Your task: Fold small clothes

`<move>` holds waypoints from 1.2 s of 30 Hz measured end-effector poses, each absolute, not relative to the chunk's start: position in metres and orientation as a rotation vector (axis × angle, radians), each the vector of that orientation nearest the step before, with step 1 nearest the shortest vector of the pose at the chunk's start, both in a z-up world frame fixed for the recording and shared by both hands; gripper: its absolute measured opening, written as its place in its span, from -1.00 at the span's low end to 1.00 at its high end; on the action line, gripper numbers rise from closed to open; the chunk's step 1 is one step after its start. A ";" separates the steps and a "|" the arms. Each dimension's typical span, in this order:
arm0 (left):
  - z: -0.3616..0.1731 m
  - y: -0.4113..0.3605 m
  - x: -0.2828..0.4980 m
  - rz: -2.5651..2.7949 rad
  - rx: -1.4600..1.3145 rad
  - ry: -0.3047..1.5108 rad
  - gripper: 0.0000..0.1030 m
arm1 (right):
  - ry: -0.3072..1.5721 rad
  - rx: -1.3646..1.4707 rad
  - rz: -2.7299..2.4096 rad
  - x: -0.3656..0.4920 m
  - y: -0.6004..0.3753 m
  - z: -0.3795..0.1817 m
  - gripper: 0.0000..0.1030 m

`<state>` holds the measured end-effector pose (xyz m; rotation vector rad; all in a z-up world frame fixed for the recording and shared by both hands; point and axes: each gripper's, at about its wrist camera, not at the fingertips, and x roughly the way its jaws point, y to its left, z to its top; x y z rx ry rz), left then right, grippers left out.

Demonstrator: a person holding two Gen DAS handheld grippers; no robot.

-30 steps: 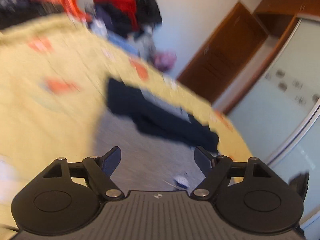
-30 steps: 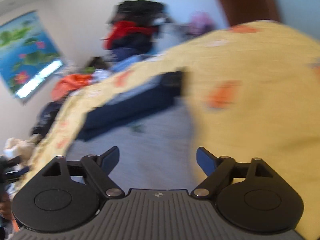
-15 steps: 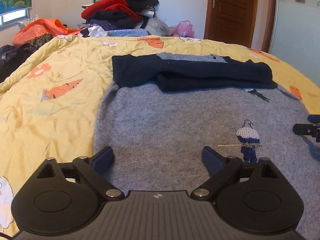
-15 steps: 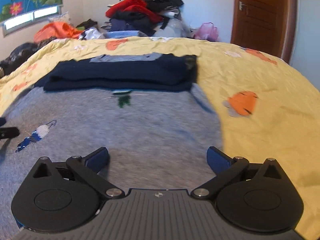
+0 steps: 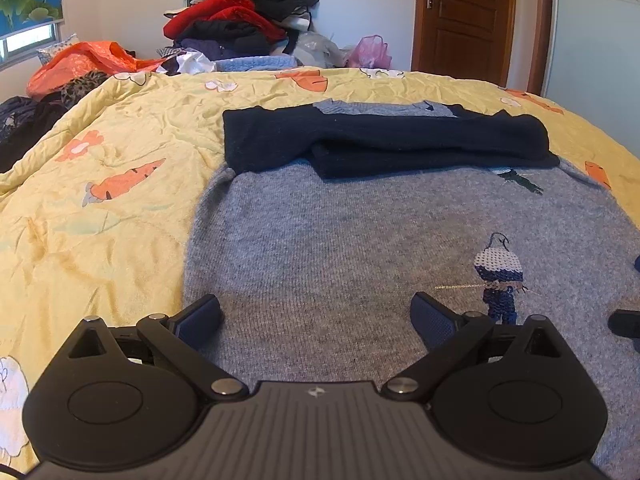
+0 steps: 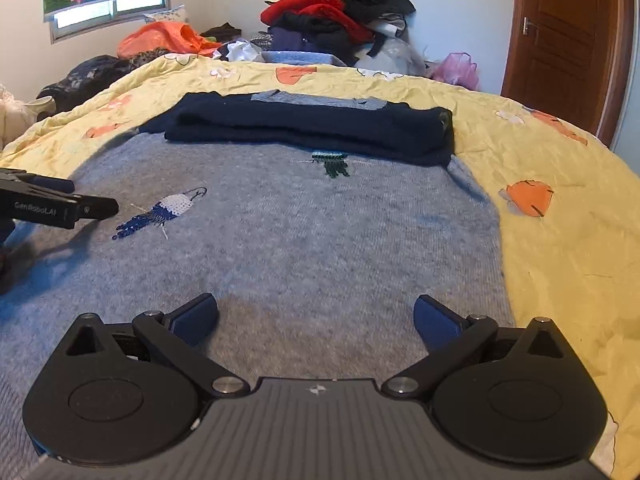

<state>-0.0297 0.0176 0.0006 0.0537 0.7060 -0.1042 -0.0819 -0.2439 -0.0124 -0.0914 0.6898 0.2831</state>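
Observation:
A grey knit sweater (image 5: pixel 340 248) with small embroidered figures lies flat on the bed; it also shows in the right wrist view (image 6: pixel 300 240). Its dark navy sleeves (image 5: pixel 380 140) are folded across its far end, as the right wrist view shows too (image 6: pixel 312 124). My left gripper (image 5: pixel 316 316) is open and empty, low over the sweater's near left part. My right gripper (image 6: pixel 316 316) is open and empty, low over the near right part. The left gripper's finger (image 6: pixel 60 208) shows at the left edge of the right wrist view.
The yellow bedspread (image 5: pixel 100 200) with carrot prints covers the bed. A pile of clothes (image 5: pixel 240 20) and an orange bag (image 5: pixel 88 60) sit beyond the far edge. A brown door (image 5: pixel 476 20) stands at the back right.
Both grippers have swung from tilted, blurred views to level and steady. They have come slightly lower and closer over the sweater's near end. The jaws stay open.

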 end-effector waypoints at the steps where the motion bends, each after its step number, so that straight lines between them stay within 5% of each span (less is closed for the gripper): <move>1: 0.001 0.018 -0.033 -0.092 0.053 0.712 0.99 | 0.691 -0.097 0.281 -0.084 -0.245 -0.012 0.99; 12: 0.005 0.052 -0.183 -0.340 0.116 0.744 0.99 | 0.750 0.002 0.336 -0.141 -0.301 0.006 0.99; 19: 0.010 0.121 -0.191 -0.450 -0.405 0.851 0.99 | 0.877 0.524 0.340 -0.154 -0.401 0.008 0.99; 27: -0.002 0.146 -0.167 -0.520 -0.756 0.941 0.94 | 0.963 0.650 0.454 -0.161 -0.425 0.003 0.99; 29: 0.000 0.140 -0.166 -0.524 -0.709 0.954 0.54 | 0.963 0.707 0.475 -0.162 -0.433 0.000 0.99; 30: -0.003 0.137 -0.165 -0.535 -0.693 0.983 -0.01 | 0.964 0.750 0.487 -0.163 -0.438 -0.003 0.99; 31: -0.006 0.137 -0.164 -0.534 -0.675 1.010 -0.31 | 0.966 0.794 0.496 -0.164 -0.443 -0.005 0.99; 36: -0.009 0.140 -0.165 -0.537 -0.701 1.013 -0.29 | 0.986 0.925 0.502 -0.171 -0.462 -0.012 0.96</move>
